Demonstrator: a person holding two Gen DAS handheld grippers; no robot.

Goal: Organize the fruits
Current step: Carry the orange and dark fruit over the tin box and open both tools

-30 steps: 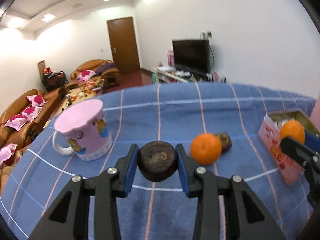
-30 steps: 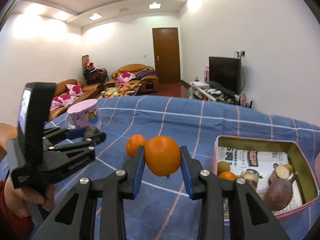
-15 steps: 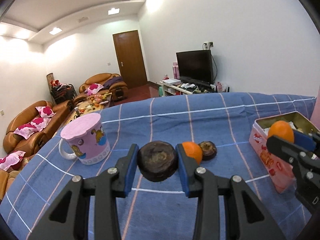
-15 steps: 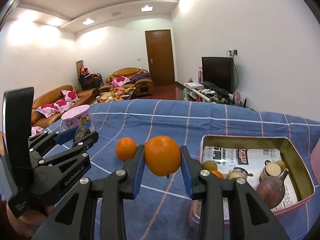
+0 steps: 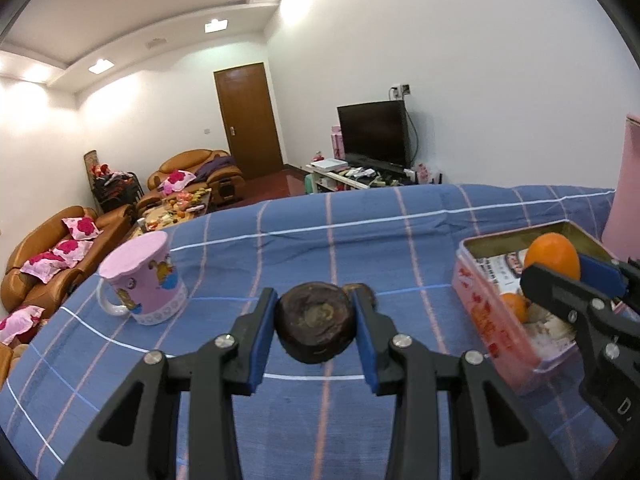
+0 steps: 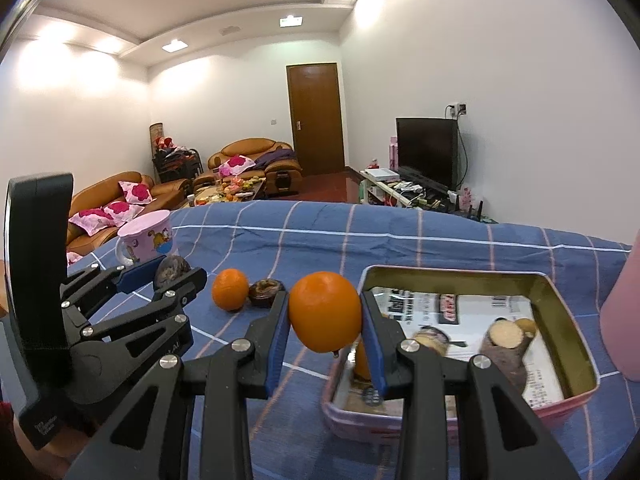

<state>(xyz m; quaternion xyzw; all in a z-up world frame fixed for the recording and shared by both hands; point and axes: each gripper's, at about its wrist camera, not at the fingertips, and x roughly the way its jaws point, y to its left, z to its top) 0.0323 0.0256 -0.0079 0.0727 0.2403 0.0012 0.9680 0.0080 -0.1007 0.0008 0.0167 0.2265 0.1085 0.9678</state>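
Observation:
My left gripper (image 5: 315, 328) is shut on a dark brown round fruit (image 5: 315, 326) and holds it above the blue checked cloth; it also shows in the right wrist view (image 6: 174, 274). My right gripper (image 6: 325, 314) is shut on an orange (image 6: 325, 312) at the near left rim of the pink tin box (image 6: 568, 292); it shows in the left wrist view (image 5: 560, 268) over the tin (image 5: 480, 296). The tin holds several fruits on printed paper. Another orange (image 6: 230, 289) and a dark fruit (image 6: 265, 293) lie on the cloth.
A pink lidded mug (image 5: 140, 280) stands on the cloth at the left, also in the right wrist view (image 6: 146, 238). A pink object (image 6: 622, 320) stands right of the tin. Sofas, a TV and a door lie beyond the table.
Both grippers have moved right toward the tin with their fruits. The orange now hangs at the tin's near rim. The loose orange is now hidden behind my left gripper's fruit.

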